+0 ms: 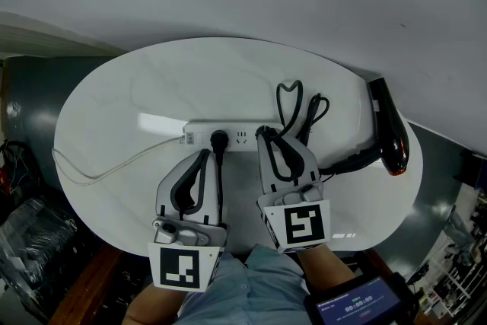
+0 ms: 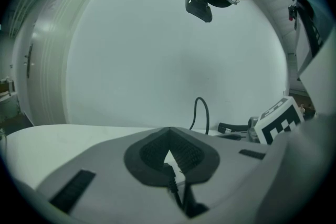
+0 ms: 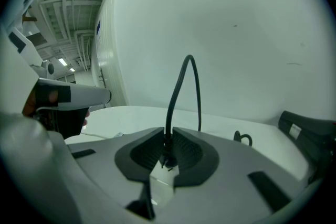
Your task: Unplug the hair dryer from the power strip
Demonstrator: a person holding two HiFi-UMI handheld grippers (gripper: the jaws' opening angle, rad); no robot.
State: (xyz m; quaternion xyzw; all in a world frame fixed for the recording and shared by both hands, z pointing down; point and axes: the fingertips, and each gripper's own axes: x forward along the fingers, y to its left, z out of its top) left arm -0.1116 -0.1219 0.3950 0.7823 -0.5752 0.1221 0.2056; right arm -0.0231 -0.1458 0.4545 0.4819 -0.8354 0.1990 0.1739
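A white power strip point(image 1: 237, 137) lies across the middle of the round white table point(image 1: 137, 87). My right gripper point(image 1: 264, 135) is shut on the hair dryer's black plug point(image 3: 167, 153) at the strip's right end, and the white strip point(image 3: 161, 182) shows just under the pads. From the plug the black cord point(image 3: 181, 86) arches upward, then loops point(image 1: 293, 104) across to the black hair dryer point(image 1: 390, 129) lying at the table's right edge. My left gripper point(image 1: 205, 154) rests shut beside a second black plug point(image 1: 219, 139). That plug's cable point(image 2: 176, 186) shows through the gap behind the pads.
The strip's white lead point(image 1: 114, 162) curves off to the table's left edge. The second plug's black cable point(image 1: 221, 186) runs back toward the person between the two grippers. A plain white wall stands behind the table. A dark tablet point(image 1: 358, 304) sits at the lower right.
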